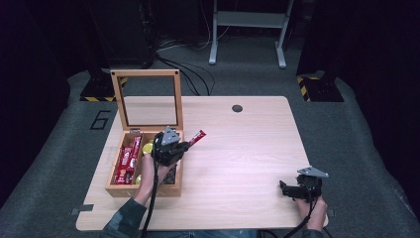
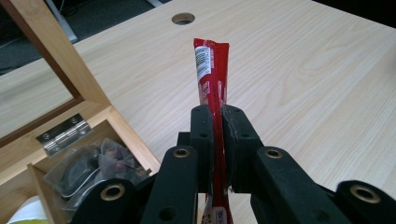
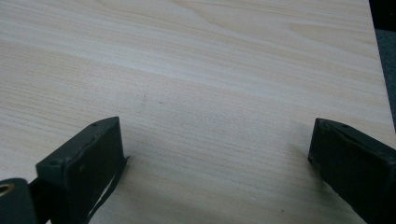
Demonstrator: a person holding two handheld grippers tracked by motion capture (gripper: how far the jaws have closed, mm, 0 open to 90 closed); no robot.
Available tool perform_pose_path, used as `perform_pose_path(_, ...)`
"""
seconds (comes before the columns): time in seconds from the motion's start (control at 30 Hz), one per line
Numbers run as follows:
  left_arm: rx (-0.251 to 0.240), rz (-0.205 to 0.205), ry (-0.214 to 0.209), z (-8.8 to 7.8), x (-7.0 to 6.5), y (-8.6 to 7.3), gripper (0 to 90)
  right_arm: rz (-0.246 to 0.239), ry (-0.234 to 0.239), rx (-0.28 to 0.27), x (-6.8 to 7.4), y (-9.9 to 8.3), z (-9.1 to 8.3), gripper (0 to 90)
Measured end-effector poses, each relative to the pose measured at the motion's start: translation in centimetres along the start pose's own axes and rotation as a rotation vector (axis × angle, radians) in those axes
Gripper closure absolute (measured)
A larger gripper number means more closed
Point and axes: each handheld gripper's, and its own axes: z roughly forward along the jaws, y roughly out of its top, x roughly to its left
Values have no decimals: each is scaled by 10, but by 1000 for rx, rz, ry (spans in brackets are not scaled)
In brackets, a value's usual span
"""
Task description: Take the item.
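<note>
Left gripper (image 1: 187,145), its jaws pinched tight on a slim red sachet (image 2: 212,74), holds the packet just past the right wall of the open wooden box (image 1: 115,191), over the bare table (image 1: 237,148); more red sachets (image 1: 128,159) lie in the box's left compartment. Right gripper (image 1: 283,188) rests near the table's right front corner, its jaws spread wide and holding nothing. Judging by this, the sachet is being carried out of the box, and the next move calls for lowering it flat onto clear wood before the jaws let go.
</note>
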Motion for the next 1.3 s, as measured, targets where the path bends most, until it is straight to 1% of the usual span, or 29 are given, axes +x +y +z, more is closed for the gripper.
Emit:
perform_pose_path(0.2, 10, -6, -19, 11, -7, 2, 830, 0, -1, -1, 0, 0, 0, 25)
perform_pose_path(0.27, 12, 1, -20, 14, -10, 4, 831, 0, -1, -1, 0, 0, 0, 25)
perform_pose_path(0.47, 20, 3, -38, 23, -18, 8, 831, 0, -1, -1, 0, 0, 0, 25)
perform_pose_path(0.5, 17, -4, -42, 25, -20, 8, 831, 0, -1, -1, 0, 0, 0, 25)
perform_pose_path(0.6, 29, 13, -53, 31, -26, 12, 831, 0, -1, -1, 0, 0, 0, 25)
perform_pose_path(0.63, 25, 7, -53, 33, -28, 12, 831, 0, -1, -1, 0, 0, 0, 25)
perform_pose_path(0.67, 29, 16, -56, 35, -29, 13, 831, 0, -1, -1, 0, 0, 0, 25)
perform_pose_path(0.73, 32, 5, -63, 39, -33, 14, 831, 0, -1, -1, 0, 0, 0, 26)
perform_pose_path(0.8, 38, 8, -67, 44, -36, 15, 831, 0, -1, -1, 0, 0, 0, 26)
perform_pose_path(0.83, 44, 17, -69, 46, -37, 16, 831, 0, -1, -1, 0, 0, 0, 25)
perform_pose_path(0.87, 39, 16, -69, 49, -39, 16, 831, 0, -1, -1, 0, 0, 0, 25)
perform_pose_path(0.97, 46, 12, -72, 56, -42, 17, 831, 0, -2, -1, 0, 0, 0, 25)
perform_pose_path(1.3, 79, 29, -85, 78, -54, 22, 831, -1, -1, -2, 0, 0, 0, 28)
